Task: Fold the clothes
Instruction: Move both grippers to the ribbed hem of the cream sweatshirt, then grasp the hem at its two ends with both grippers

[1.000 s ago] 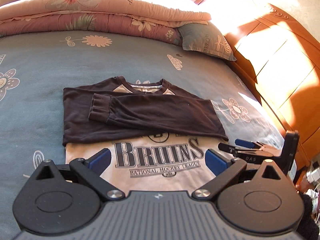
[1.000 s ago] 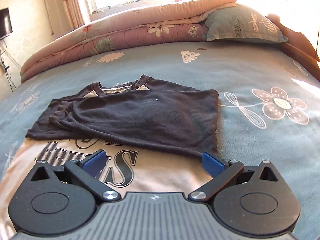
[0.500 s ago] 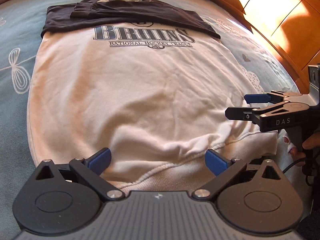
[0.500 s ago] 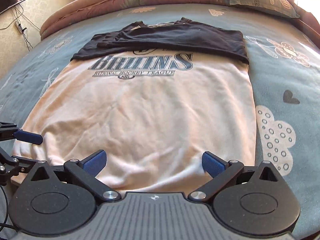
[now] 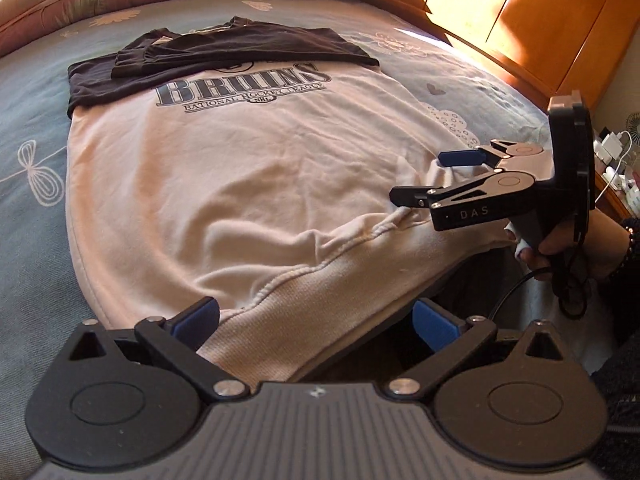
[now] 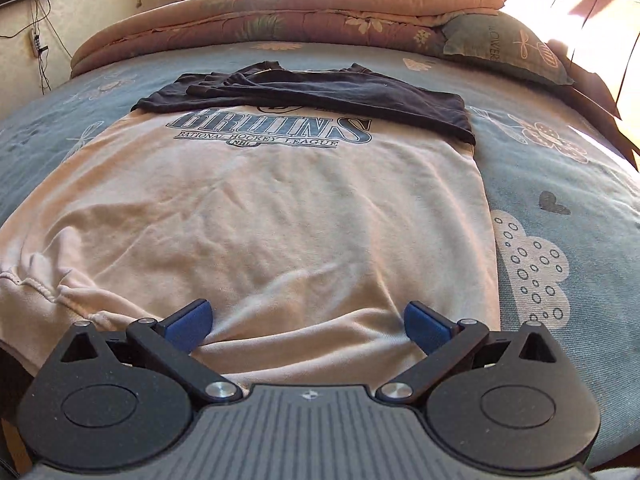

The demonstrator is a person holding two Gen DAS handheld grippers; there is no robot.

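- Bed (image 6: pixel 560 184) with a blue-grey flowered cover fills both views, and carries everything else.
- Quilt (image 6: pixel 280 12), pink and floral, lies folded along the far edge at 12 o'clock in the right wrist view; a grey-blue pillow (image 6: pixel 508 46) sits at its 3 o'clock end.
- Headboard (image 5: pixel 532 20) of orange wood runs along the bed's side toward 2 o'clock in the left wrist view.
- Sweatshirt (image 5: pixel 240 184), cream with dark sleeves and "BRUINS" printed on the chest, lies face up in the middle of the bed. Its collar points to 12 o'clock. The ribbed hem (image 5: pixel 316 300) is nearest the cameras and hangs a little over the bed's near edge.
- Dark sleeves (image 6: pixel 320 96) are folded across the chest, one over the other, just above the lettering.
- Left tool (image 5: pixel 316 320) is spread wide at 6 o'clock, with the hem lying between its blue pads; nothing is gripped.
- Right tool (image 6: pixel 308 324) is also wide apart at the hem's other corner, cloth between the pads but not pinched. From the left wrist view it shows at 3 o'clock, lying over the hem.
- Hand (image 5: pixel 560 248) holds that tool's handle.
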